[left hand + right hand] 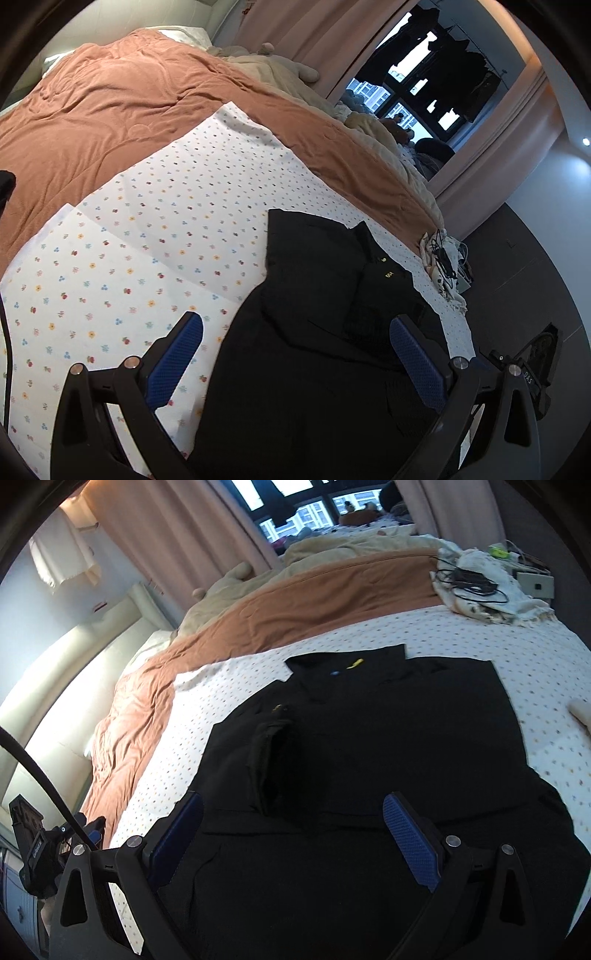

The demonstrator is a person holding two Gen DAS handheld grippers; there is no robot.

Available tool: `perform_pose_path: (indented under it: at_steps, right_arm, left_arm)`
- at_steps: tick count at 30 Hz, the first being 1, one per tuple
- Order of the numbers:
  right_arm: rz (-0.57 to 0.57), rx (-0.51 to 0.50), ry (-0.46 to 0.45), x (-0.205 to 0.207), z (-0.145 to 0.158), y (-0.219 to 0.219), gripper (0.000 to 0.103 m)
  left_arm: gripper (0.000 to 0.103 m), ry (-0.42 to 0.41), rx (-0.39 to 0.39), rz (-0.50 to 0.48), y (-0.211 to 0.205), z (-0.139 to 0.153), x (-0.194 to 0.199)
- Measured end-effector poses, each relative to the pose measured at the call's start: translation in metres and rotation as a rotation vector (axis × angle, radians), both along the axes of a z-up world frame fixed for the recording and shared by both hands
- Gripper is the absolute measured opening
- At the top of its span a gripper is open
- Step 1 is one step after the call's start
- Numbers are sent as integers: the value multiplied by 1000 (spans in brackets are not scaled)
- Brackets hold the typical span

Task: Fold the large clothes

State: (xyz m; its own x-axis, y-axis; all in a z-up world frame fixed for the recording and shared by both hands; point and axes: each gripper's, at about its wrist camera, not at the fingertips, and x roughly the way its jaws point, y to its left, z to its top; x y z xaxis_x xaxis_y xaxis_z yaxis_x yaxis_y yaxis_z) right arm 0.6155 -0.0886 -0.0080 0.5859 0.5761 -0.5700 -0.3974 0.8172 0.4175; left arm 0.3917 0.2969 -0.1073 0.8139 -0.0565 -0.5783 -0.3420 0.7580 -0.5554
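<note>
A black collared shirt (369,738) lies spread flat on the floral-print sheet (140,240) of a bed, collar toward the rust-orange quilt (110,103) that covers the far part of the mattress. The left gripper (295,358) hangs over the shirt's lower part, its blue-padded fingers (177,354) spread wide and holding nothing; one pad sits over the sheet, the other over black cloth. The right gripper (293,834) hovers above the shirt's lower half, fingers equally wide apart and empty. Beyond the shirt's collar, at the sheet's edge, a pale crumpled cloth (484,590) carries a tangle of black cables (469,581).
</note>
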Motion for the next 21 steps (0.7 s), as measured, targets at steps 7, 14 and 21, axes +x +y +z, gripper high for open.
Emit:
perform_pose_path:
  at_steps: [7, 14, 21]
  right_arm:
    - [-99, 119, 43, -4, -40, -46, 98]
    - [-177, 219, 195, 9, -82, -72, 97]
    - [-252, 262, 270, 20, -103, -104, 97]
  left_arm:
    - [103, 11, 22, -57, -58, 5, 42]
    - [103, 96, 179, -195, -127, 2, 95]
    - [103, 183, 340, -327, -193, -13, 154]
